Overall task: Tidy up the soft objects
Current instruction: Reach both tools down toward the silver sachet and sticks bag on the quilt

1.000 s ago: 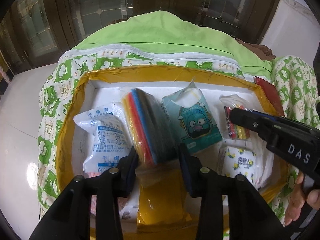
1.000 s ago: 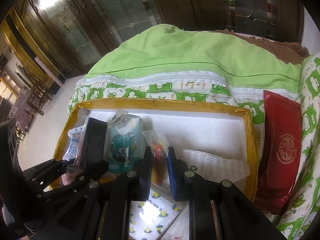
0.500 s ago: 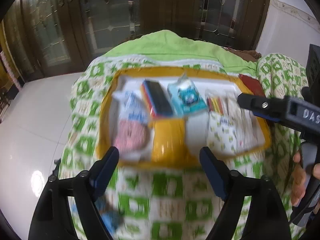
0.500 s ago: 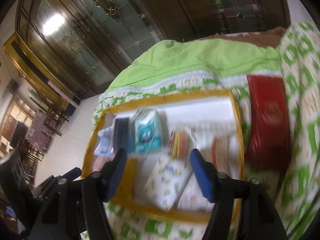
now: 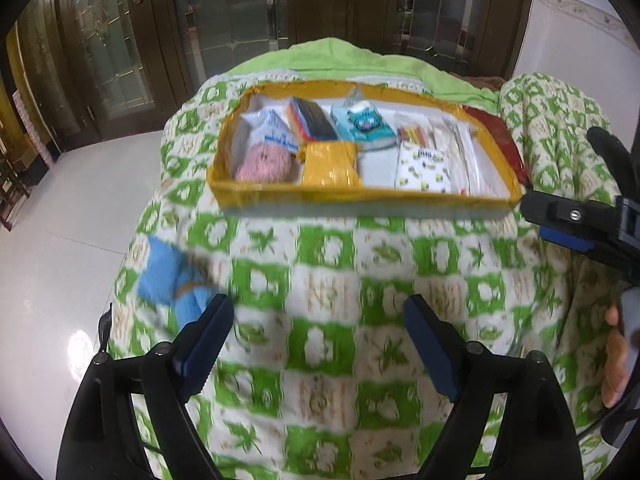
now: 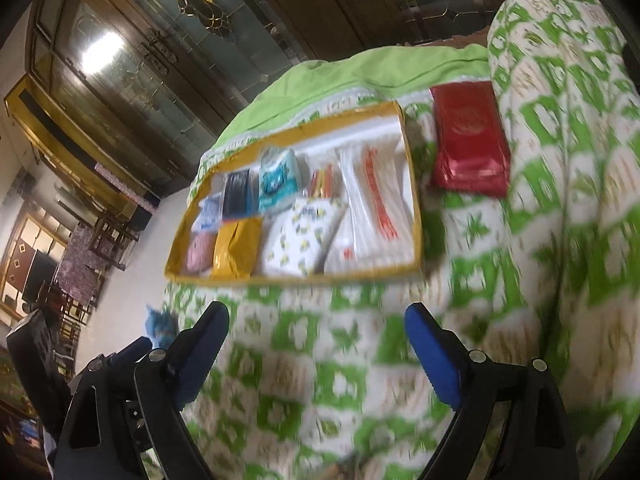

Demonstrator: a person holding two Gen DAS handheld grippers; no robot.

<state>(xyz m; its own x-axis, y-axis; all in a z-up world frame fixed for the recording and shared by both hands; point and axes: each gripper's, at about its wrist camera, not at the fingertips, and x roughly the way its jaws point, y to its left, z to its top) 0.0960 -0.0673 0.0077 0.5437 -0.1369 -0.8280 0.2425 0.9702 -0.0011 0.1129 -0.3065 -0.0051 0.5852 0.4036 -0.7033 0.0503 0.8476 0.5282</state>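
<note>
Hovering over the green-and-white quilt [image 5: 328,264]: left hand-held gripper [image 5: 318,344], jaws standing wide after just opening, nothing between them. Hanging likewise over the quilt: right hand-held gripper [image 6: 316,354], jaws wide after just opening further, also gripping nothing. Both pulling back from the tray since a second ago, when each was closed on a thing inside it.

Lying ahead of both hand-held grippers, well apart from the fingertips: yellow-rimmed tray [image 5: 360,197] resting on the quilt. Sitting inside it, from the left in the left wrist view: white sachet [image 5: 272,130] at the back corner, pink puff [image 5: 264,162] in front of it, sponge stack [image 5: 312,120] leaning upright with its dark side showing, yellow packet [image 5: 328,162] in front of the stack, teal tissue pack [image 5: 364,124], small bag of coloured sticks [image 5: 416,136], lemon-print pack [image 5: 424,168], and clear plastic bags [image 6: 372,204] filling the right end.

Lying outside the tray, just beside its right rim: red pouch [image 6: 470,136], flat on the quilt. Lying just beside the left hand-held gripper's left finger: blue cloth [image 5: 172,280], blurred, on the quilt's edge. Showing at the right edge of the left wrist view: the person's hand [image 5: 614,364] holding the other tool.
</note>
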